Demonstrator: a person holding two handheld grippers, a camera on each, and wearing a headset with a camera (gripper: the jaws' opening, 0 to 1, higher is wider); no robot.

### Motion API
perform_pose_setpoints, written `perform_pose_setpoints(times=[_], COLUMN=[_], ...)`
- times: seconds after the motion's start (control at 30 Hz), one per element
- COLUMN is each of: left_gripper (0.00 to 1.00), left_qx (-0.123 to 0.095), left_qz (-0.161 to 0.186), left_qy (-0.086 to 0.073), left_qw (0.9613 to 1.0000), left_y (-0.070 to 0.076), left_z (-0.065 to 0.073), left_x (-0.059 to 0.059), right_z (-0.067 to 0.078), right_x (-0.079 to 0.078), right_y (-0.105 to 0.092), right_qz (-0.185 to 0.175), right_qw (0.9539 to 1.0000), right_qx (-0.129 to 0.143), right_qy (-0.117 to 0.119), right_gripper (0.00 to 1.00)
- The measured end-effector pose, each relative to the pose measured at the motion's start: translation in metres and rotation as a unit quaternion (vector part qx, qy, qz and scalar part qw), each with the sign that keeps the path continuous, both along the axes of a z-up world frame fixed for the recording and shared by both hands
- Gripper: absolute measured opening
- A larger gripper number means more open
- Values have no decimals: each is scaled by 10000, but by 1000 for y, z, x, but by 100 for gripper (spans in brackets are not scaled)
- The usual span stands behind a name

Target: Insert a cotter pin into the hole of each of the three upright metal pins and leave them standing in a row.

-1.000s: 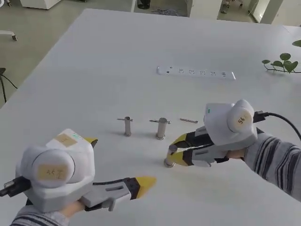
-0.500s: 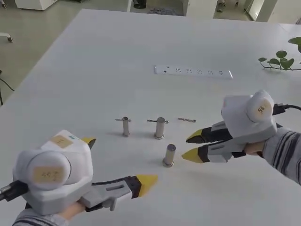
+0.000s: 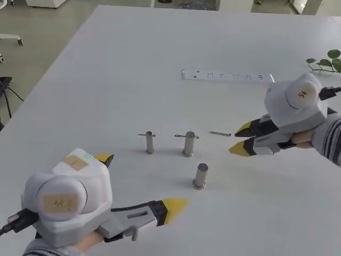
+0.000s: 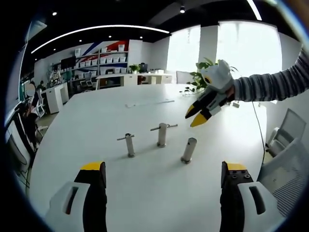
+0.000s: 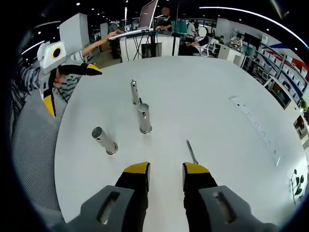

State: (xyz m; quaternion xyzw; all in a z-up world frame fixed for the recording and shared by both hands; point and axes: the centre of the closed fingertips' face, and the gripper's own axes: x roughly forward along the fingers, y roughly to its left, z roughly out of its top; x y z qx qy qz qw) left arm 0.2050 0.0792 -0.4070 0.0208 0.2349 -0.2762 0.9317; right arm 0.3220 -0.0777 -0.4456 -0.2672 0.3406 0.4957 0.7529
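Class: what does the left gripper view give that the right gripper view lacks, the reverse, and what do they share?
The left gripper view faces the right gripper from outside, on its striped sleeve. The right gripper view has the loose cotter pin lying flat just ahead of its open jaws, and faces the left gripper. Both share the white table and three upright pins: the far pin and middle pin each carry a cotter pin, the bare pin none.

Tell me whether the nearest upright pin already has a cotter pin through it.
No: the nearest upright pin stands bare, and a loose cotter pin lies on the table beyond it.
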Motion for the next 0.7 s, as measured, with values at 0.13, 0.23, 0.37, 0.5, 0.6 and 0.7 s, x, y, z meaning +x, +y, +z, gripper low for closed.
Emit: perform_pose_setpoints(times=[0.13,0.23,0.37,0.5,0.6,0.7], left_gripper=[99,99,98,98,97,97], left_qx=[12,9,29,48,61,70], left_qz=[32,47,26,29,45,53], left_qy=[1,29,32,45,70,79], left_qw=[10000,10000,10000,10000,9999,9999], left_y=[3,4,4,5,8,9], left_z=[-1,-4,-6,-8,-9,-9], left_x=[1,1,1,1,0,0], right_z=[-8,-12,-20,-26,-33,-37], right_x=[21,33,47,54,56,58], right_y=[1,3,10,17,21,24], right_qz=[-12,18,-46,-25,20,52], right_qw=[9997,9994,9994,9993,9989,9987], right_qx=[-248,-352,-324,-327,-406,-442], right_qy=[-5,-10,122,181,235,254], right_gripper=[22,22,22,21,21,20])
